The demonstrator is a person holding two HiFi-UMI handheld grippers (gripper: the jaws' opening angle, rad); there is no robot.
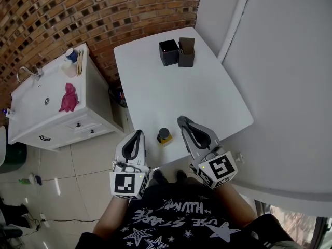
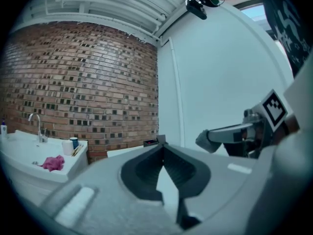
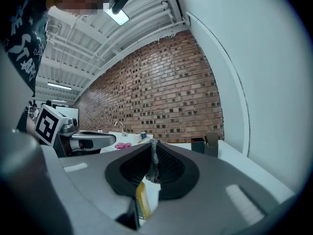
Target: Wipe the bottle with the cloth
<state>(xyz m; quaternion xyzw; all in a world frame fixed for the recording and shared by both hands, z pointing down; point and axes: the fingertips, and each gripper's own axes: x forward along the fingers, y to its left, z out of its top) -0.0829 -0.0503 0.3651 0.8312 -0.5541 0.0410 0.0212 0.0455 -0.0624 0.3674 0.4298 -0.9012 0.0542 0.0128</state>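
Note:
A small bottle (image 1: pixel 164 135) with a dark cap and yellow label stands near the front edge of the white table (image 1: pixel 155 87). My left gripper (image 1: pixel 138 134) hovers just left of it, beyond the table's edge, jaws shut and empty (image 2: pixel 163 144). To the bottle's right, my right gripper (image 1: pixel 181 120) is over the table, also shut with nothing held (image 3: pixel 153 144). The bottle's yellow label (image 3: pixel 142 199) shows low through the right jaws' gap. The pink cloth (image 1: pixel 68 97) lies on the white sink cabinet far to the left, also visible as the cloth (image 2: pixel 53 163) in the left gripper view.
Two dark boxes (image 1: pixel 177 52) stand at the table's far end. The sink cabinet (image 1: pixel 49 113) carries a tap (image 1: pixel 26 72) and cups (image 1: pixel 70 62). A brick wall runs behind, a white wall to the right. The floor is tiled.

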